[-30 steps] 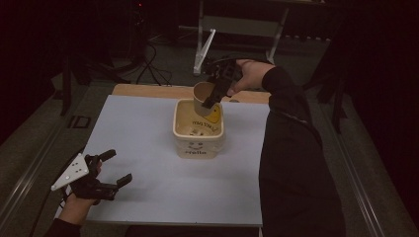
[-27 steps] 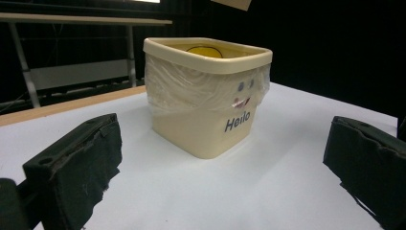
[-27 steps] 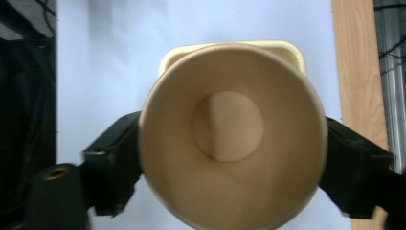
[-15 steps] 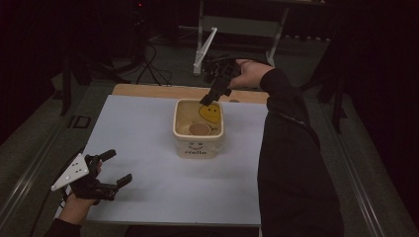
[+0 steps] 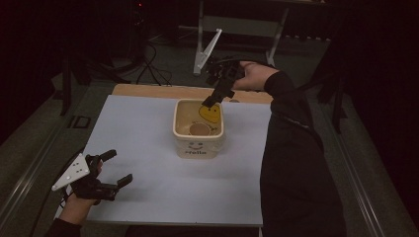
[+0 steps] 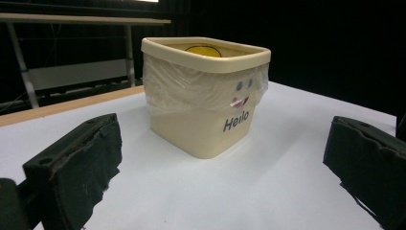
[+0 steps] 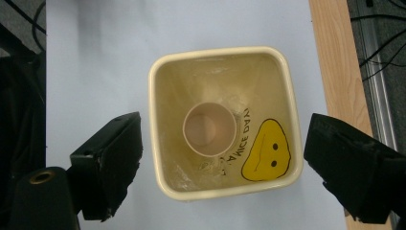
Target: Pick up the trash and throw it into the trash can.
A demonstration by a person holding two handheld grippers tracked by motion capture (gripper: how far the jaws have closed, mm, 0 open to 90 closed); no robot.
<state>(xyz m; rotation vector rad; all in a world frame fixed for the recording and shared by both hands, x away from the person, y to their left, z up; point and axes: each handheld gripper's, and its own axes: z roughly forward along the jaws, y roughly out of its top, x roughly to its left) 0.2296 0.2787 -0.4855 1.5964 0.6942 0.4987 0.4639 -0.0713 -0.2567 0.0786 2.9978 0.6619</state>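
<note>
One small brown paper cup (image 7: pixel 209 129) is sitting upright on the floor of the cream square plastic tub (image 5: pixel 198 146) printed "Hello", roughly central in it and beside the yellow smiley sticker (image 7: pixel 266 152) on the tub's inner wall. Judging by this, the cup is resting where it was meant to land, mouth up. Above the tub's far rim the right gripper (image 5: pixel 212 100) is hanging with its jaws spread wide and empty, looking straight down into the tub; a second ago it was holding the cup at the rim, half a second ago the cup was already lying inside, and now the gripper is lifting clear. Well to the near left of the tub, the left gripper (image 5: pixel 114 167) is idling on the white table (image 5: pixel 148 128), jaws wide, holding nothing, unmoved.
</note>
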